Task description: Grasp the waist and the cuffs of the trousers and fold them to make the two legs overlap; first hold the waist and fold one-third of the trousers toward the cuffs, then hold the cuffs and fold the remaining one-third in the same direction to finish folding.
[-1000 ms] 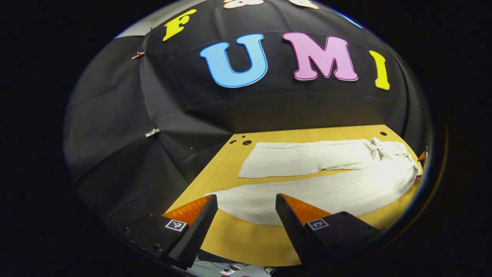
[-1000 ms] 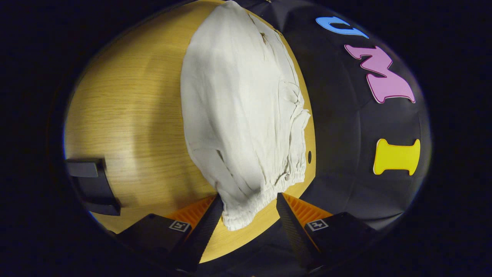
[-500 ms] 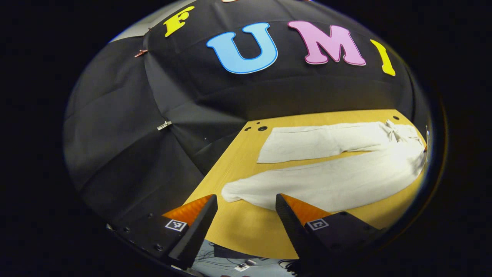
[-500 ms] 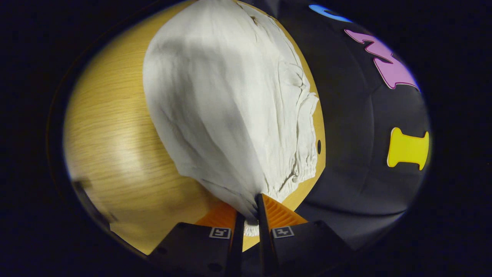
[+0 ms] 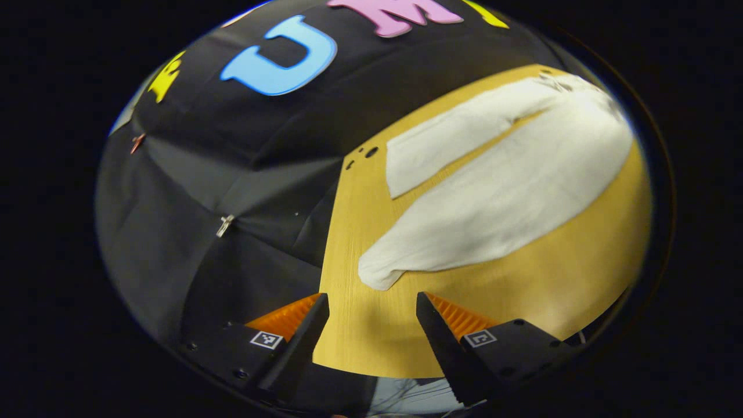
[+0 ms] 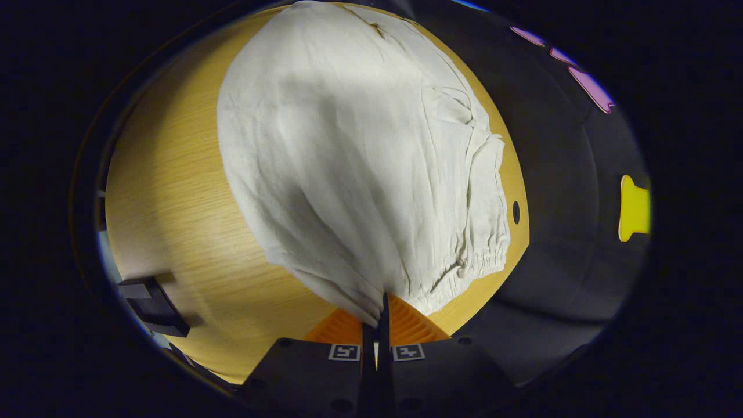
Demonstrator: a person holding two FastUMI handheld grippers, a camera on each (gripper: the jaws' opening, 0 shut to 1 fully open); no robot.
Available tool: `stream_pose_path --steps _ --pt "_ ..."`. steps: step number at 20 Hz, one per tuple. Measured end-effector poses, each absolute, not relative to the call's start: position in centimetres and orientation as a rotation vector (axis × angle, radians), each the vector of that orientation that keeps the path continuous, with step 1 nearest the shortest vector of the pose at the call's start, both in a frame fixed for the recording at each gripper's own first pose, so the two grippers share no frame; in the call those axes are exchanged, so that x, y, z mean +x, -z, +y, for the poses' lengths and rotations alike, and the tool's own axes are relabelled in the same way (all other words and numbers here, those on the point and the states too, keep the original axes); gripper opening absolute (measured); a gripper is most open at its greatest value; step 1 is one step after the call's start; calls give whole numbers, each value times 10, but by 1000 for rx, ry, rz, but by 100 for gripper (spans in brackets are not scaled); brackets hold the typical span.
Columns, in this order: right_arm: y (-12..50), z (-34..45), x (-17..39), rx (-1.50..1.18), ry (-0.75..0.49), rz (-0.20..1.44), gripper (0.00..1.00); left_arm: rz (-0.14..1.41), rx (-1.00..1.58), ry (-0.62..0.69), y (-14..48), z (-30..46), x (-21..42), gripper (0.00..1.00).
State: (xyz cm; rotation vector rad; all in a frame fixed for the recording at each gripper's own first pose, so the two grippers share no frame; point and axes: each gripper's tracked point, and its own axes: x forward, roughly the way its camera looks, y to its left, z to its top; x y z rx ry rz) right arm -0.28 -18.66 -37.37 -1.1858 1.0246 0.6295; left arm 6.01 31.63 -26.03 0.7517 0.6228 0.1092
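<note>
The white trousers (image 5: 499, 180) lie spread on the wooden table (image 5: 371, 325), both legs apart. The right gripper (image 6: 377, 316) has its jaws clamped on the waist (image 6: 464, 267) corner by the table's edge. The left gripper (image 5: 371, 316) hangs with jaws wide just short of the nearer cuff (image 5: 377, 273), not touching it.
</note>
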Motion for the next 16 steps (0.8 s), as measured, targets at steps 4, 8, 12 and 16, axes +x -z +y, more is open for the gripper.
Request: stream_pose_path --steps 4,8,12,16 --pt "373 -186 -5 -1237 -624 1014 5 656 978 68 290 317 89 97" --pt "374 -186 -5 -1241 -616 1028 5 657 1164 199 305 317 115 96" --pt "373 -185 -5 -1282 -614 1010 6 664 1257 245 311 317 142 79" --pt "373 -185 -5 -1289 -610 1009 5 694 1275 286 320 310 142 49"
